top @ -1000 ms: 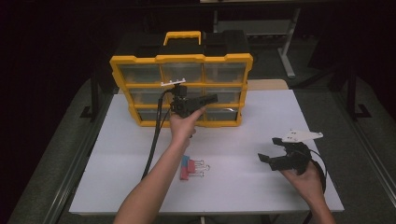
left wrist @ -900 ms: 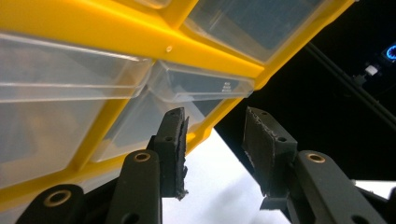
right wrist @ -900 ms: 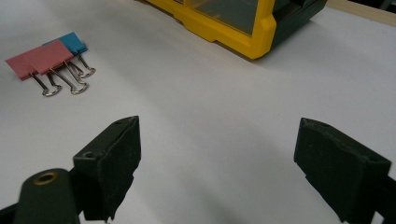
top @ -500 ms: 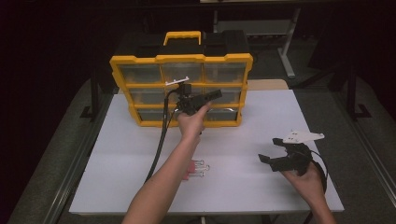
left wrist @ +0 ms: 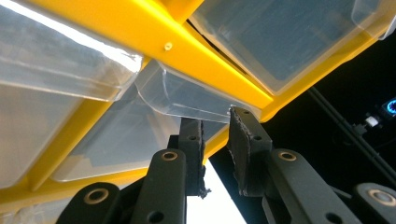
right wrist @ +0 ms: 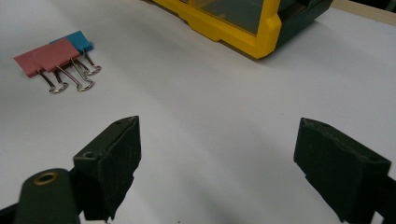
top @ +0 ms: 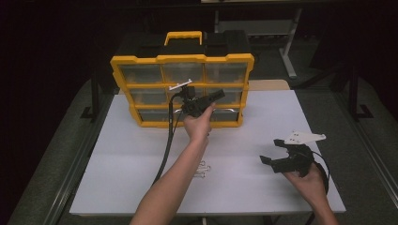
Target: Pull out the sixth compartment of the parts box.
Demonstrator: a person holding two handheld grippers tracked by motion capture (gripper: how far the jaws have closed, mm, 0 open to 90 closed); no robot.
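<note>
Yellow plastic frames the drawer cabinet [top: 182,89] standing at the far edge of my white tabletop [top: 117,159], its clear drawers in three rows. My left gripper [top: 213,97] is raised against the cabinet's front at the middle row. In the left gripper view its jaws stand narrowly apart with the lip of a clear drawer [left wrist: 187,95] just above their tips; I cannot tell whether they pinch it. My right gripper [top: 274,151] rests near the tabletop's right edge, towards the near corner, jaws spread wide and empty. Binder clips [right wrist: 56,58], pink and blue, lie near the tabletop's middle, towards the near edge.
</note>
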